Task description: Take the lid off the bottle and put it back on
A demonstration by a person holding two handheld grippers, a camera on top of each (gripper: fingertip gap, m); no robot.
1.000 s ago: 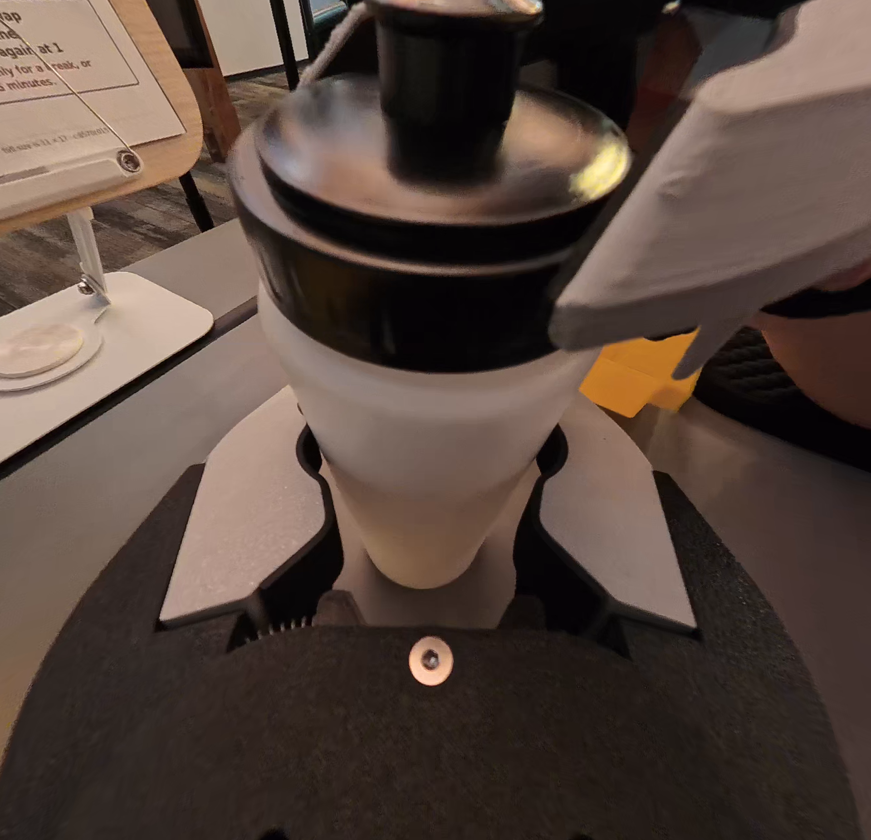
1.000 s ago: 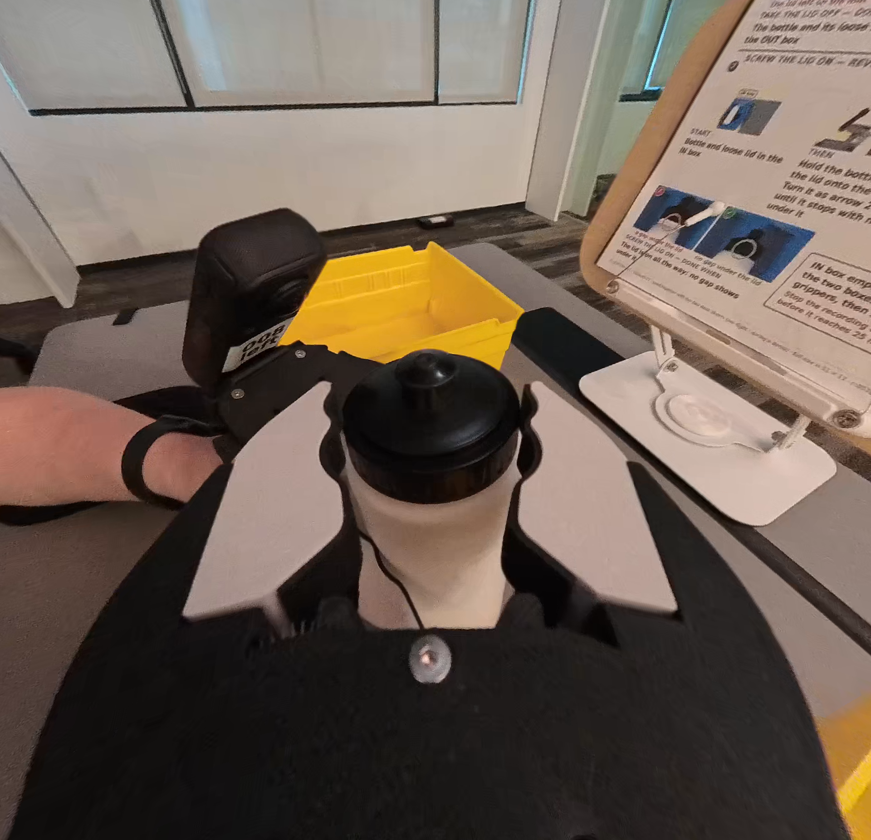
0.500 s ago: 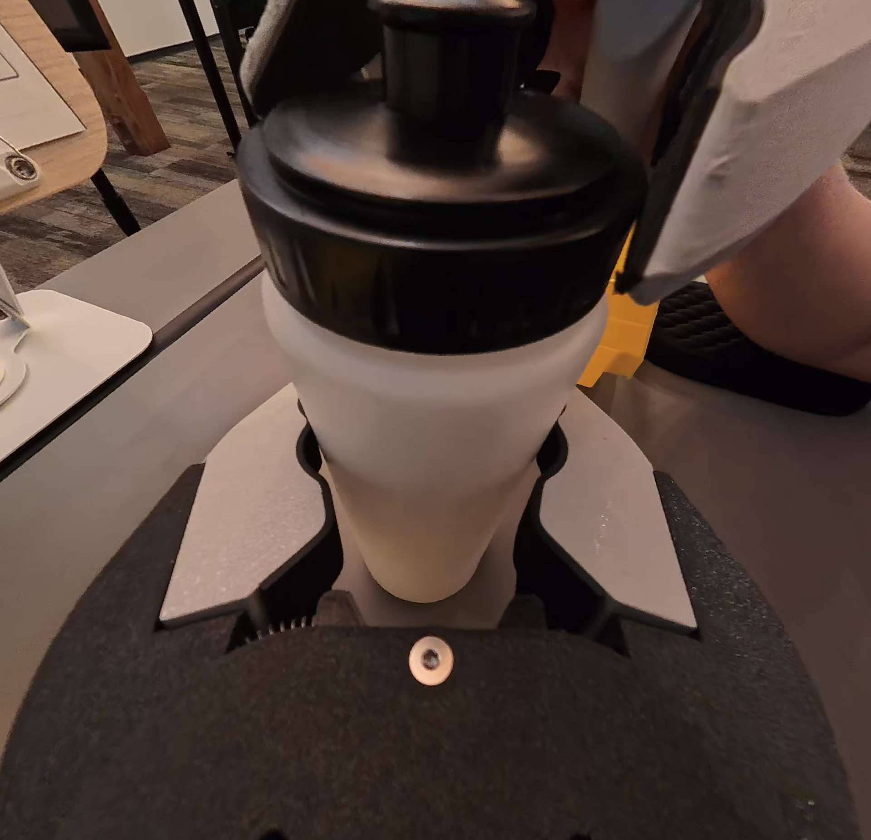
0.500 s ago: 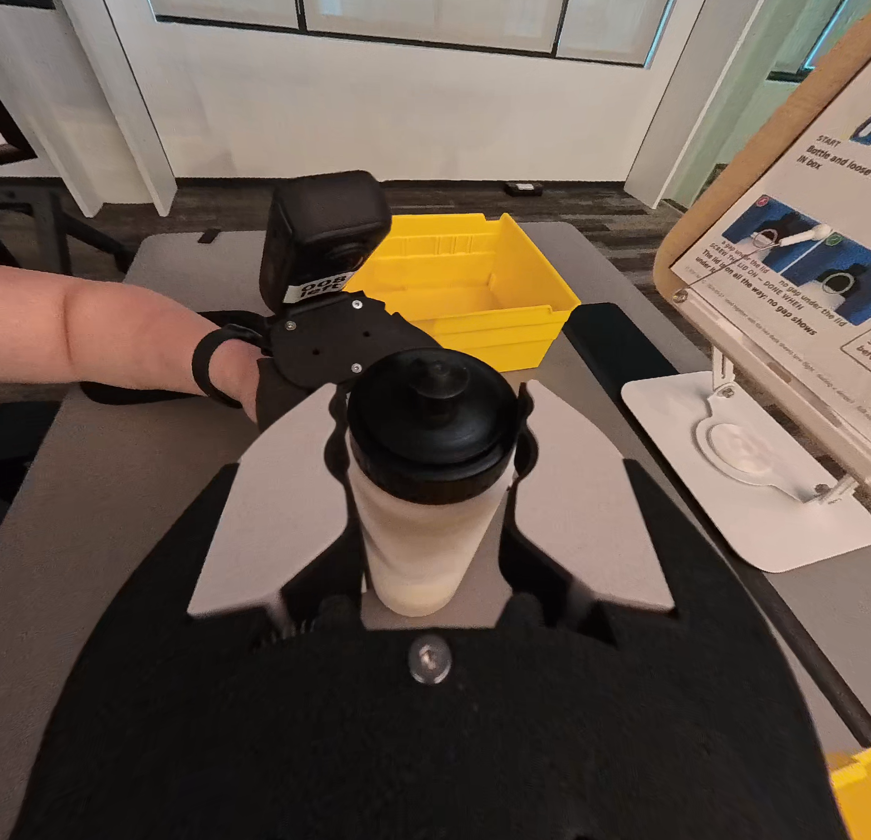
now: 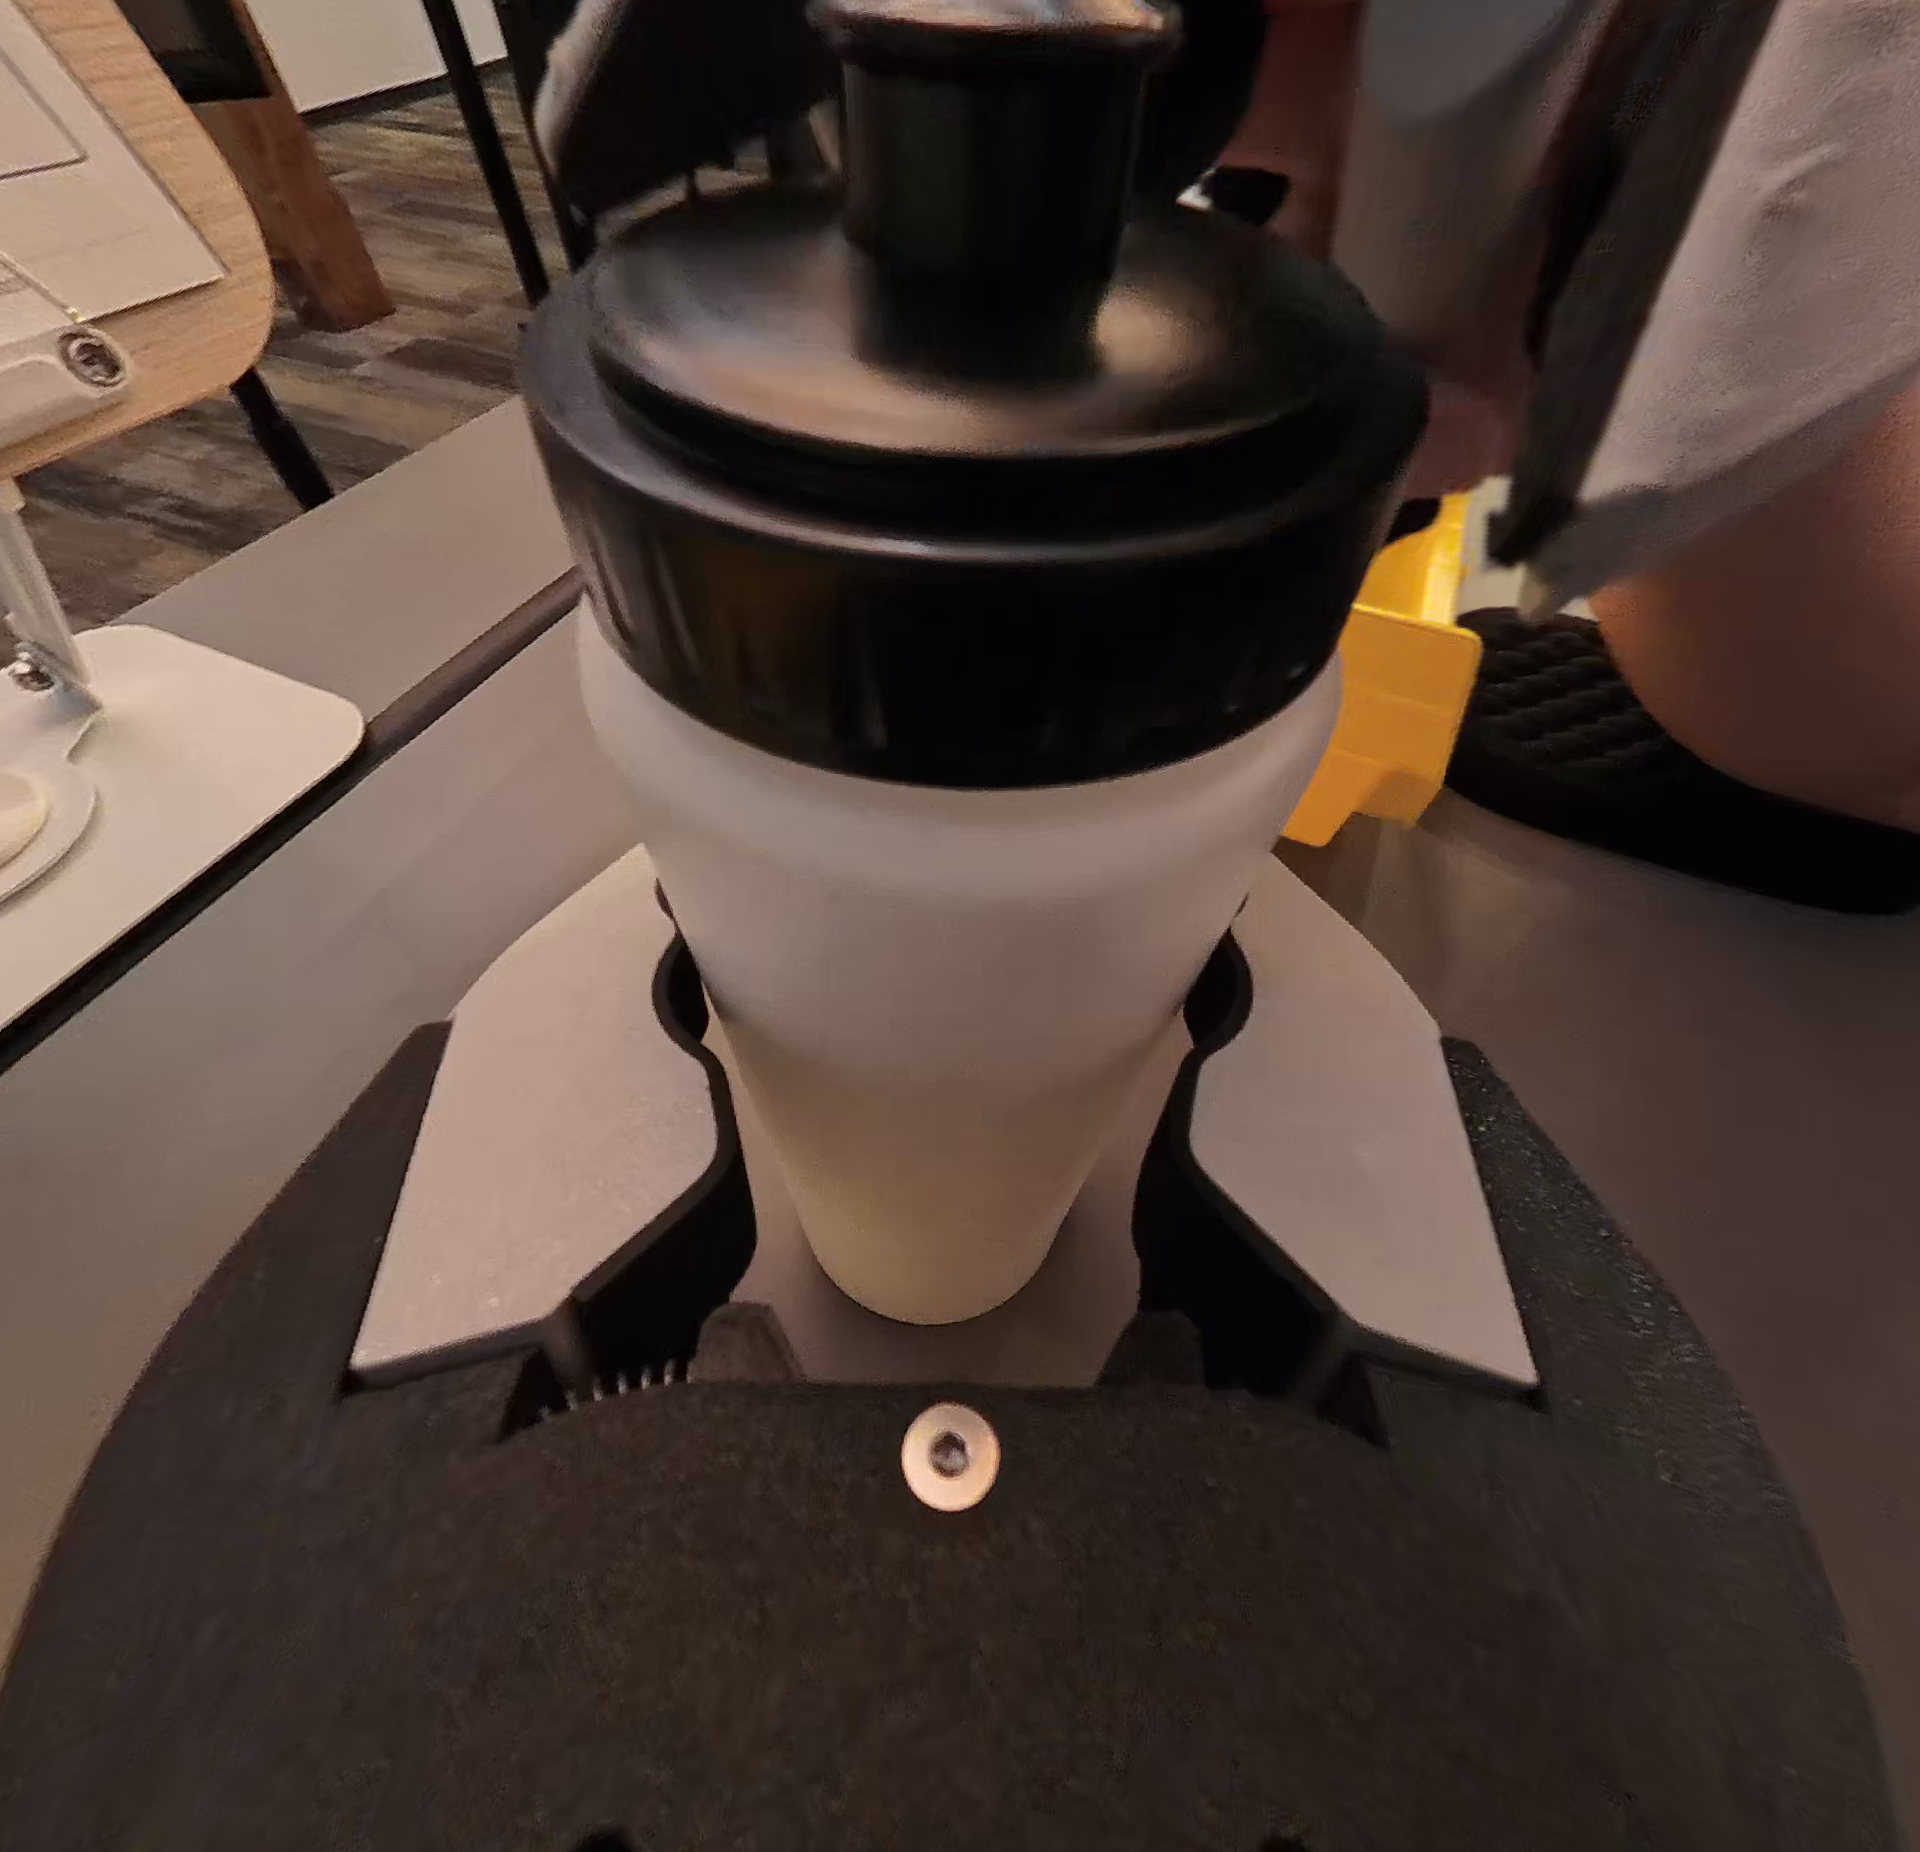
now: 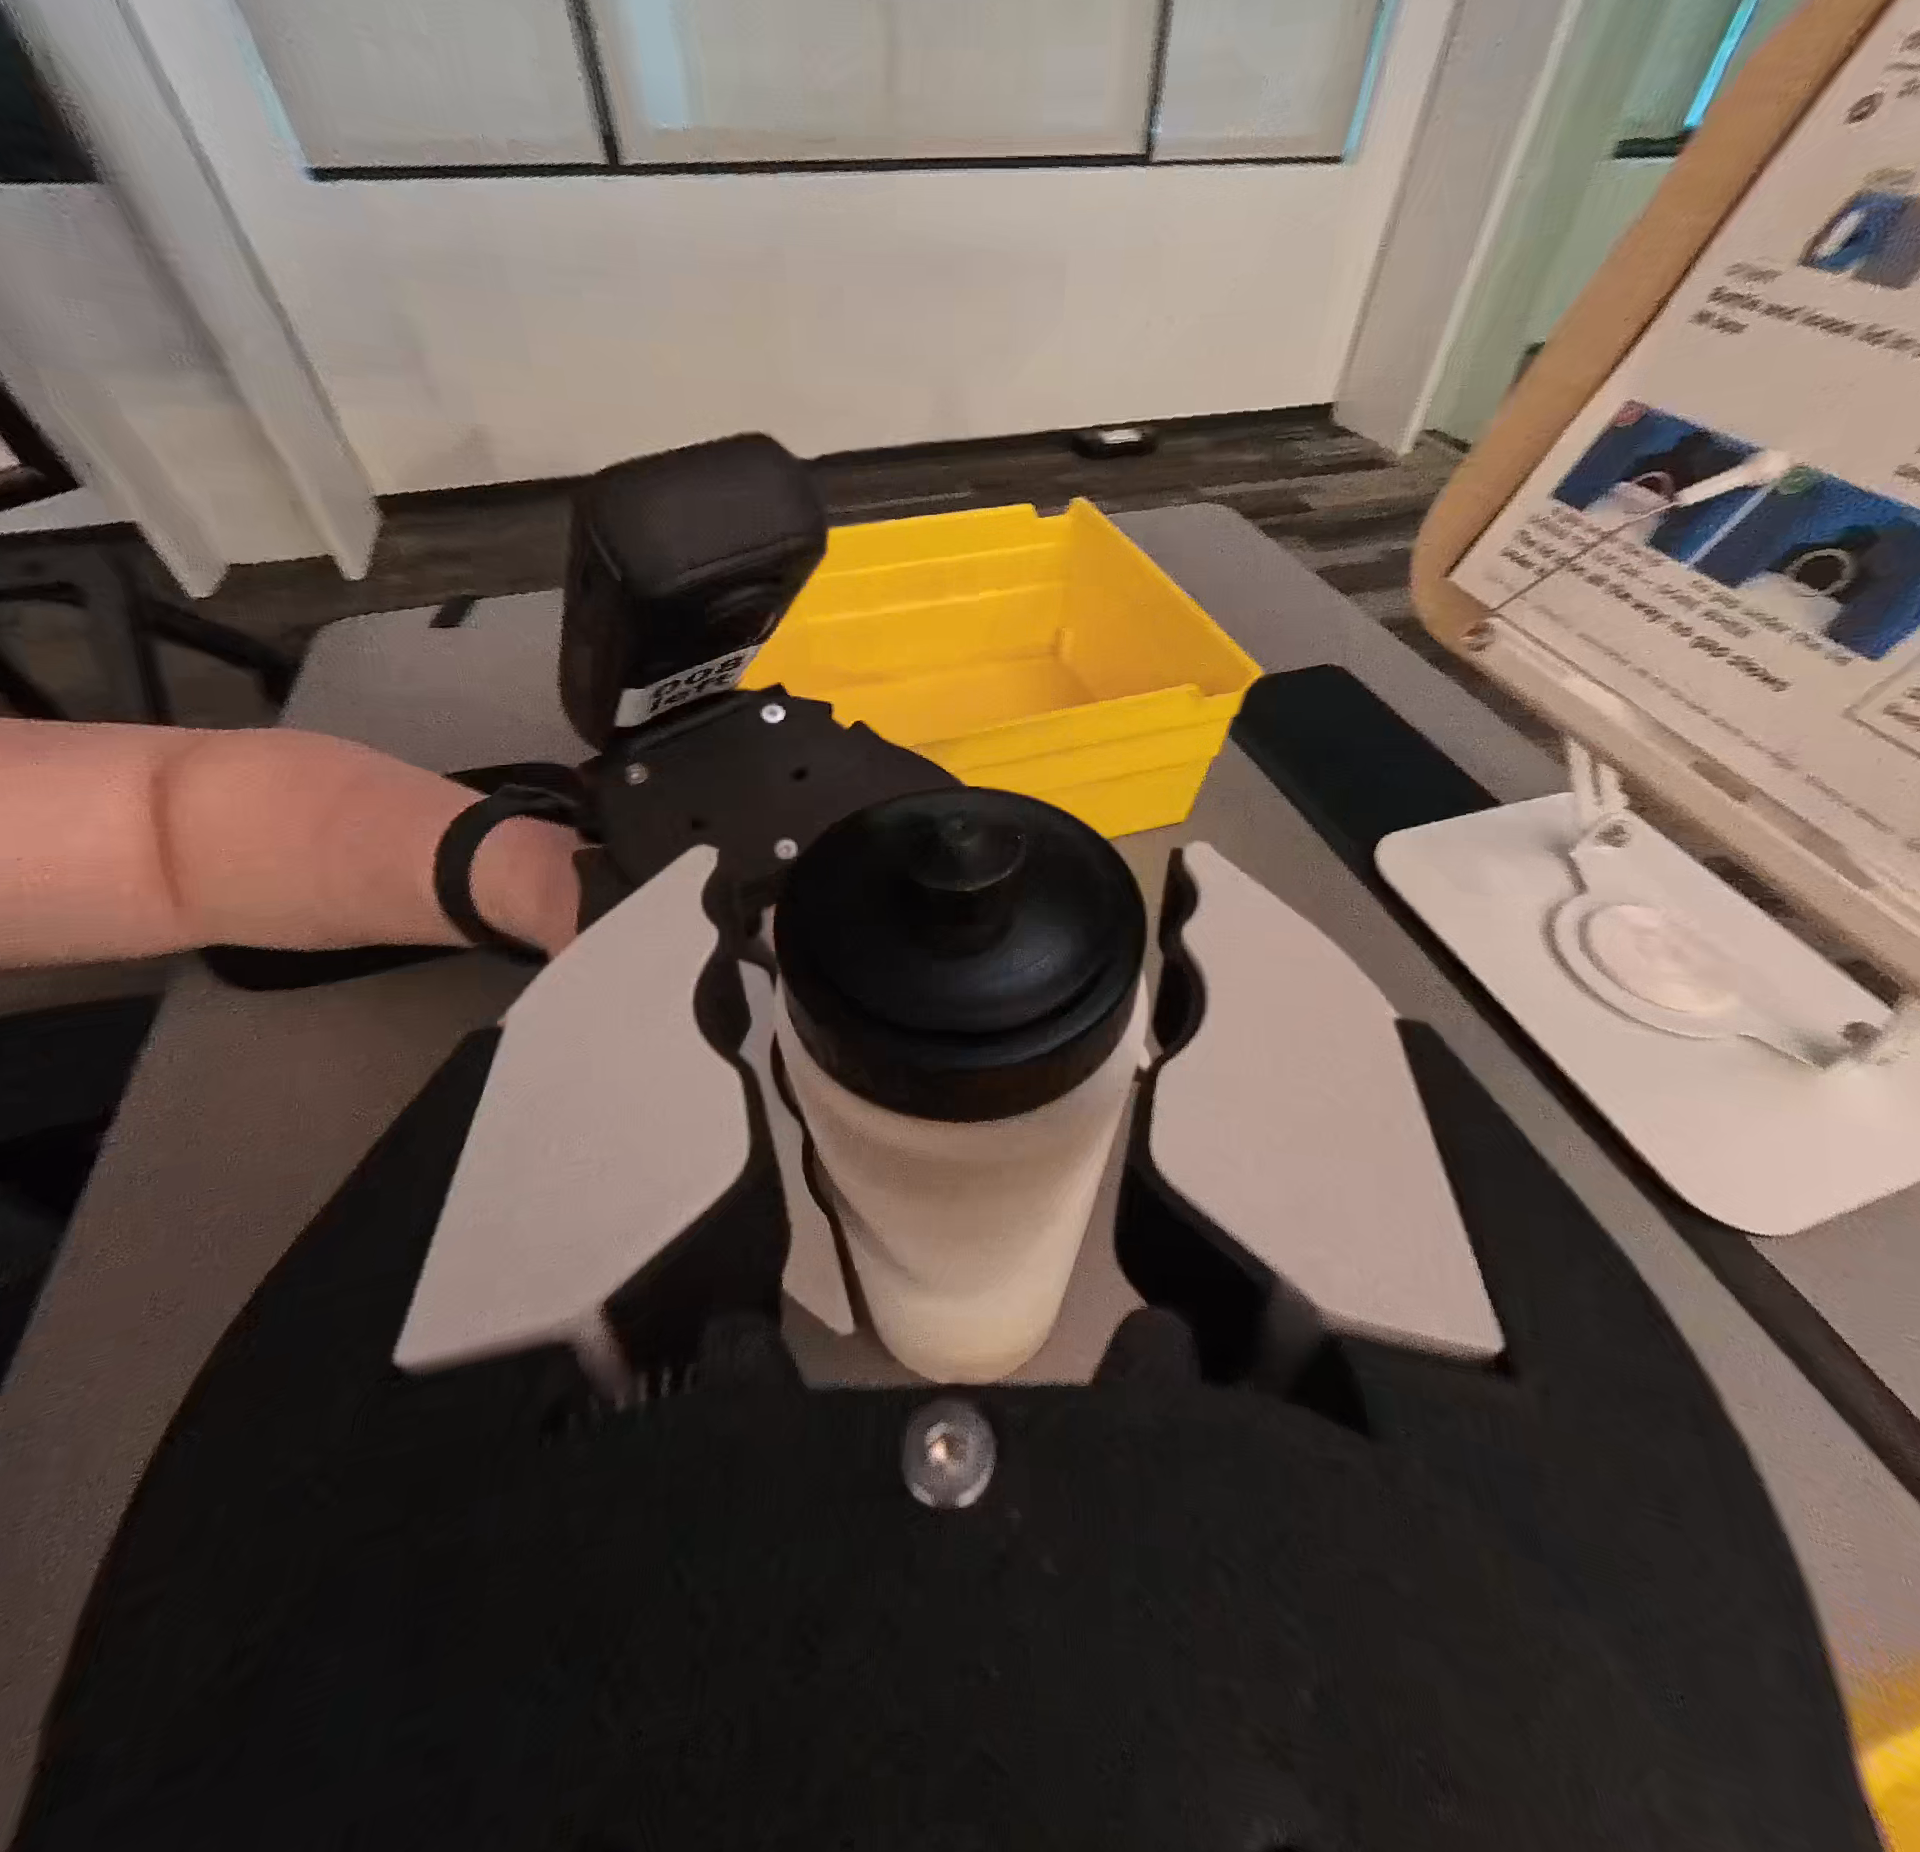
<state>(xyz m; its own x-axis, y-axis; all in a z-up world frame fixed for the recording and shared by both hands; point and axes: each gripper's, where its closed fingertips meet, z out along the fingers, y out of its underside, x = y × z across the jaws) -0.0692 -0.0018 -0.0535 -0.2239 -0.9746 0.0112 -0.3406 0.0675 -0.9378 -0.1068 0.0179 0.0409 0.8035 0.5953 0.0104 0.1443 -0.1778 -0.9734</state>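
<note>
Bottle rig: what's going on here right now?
A person is working a white bottle with handheld tongs. The left tongs are shut on the bottle's body, holding it upright above the grey table. The right tongs sit to either side of the black lid, which is on the bottle; whether they grip it I cannot tell. An empty yellow bin sits behind.
</note>
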